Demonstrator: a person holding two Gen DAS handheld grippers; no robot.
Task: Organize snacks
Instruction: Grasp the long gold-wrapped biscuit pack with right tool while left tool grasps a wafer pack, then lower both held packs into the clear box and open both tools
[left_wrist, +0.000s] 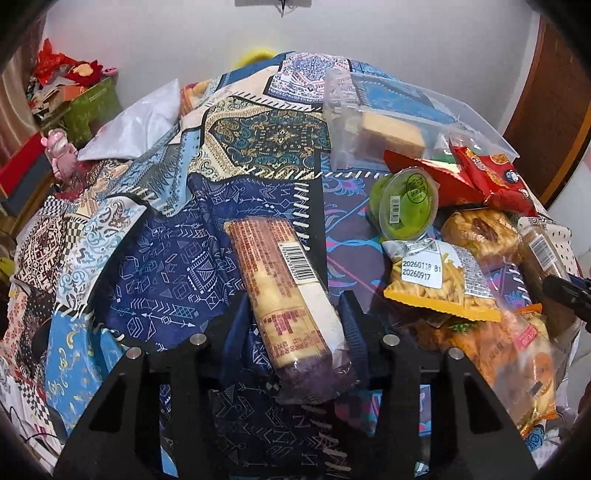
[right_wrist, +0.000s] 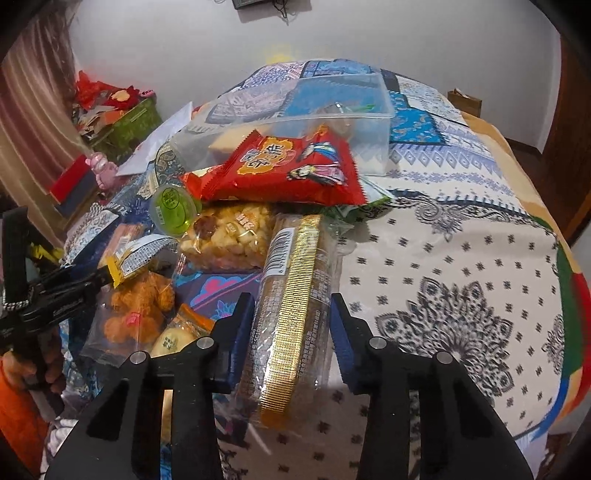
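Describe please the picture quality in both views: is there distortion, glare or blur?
Left wrist view: strong fisheye bending, dark rounded corners; the patterned cloth curves like a dome; print on the long cracker pack is readable, slightly soft. Right wrist view: same bending; glare on the wrapper of the gold-edged pack; the clear box looks hazy; even indoor light, weak shadows.

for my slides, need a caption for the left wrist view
Left gripper shut on a long biscuit pack beside the snack pile.
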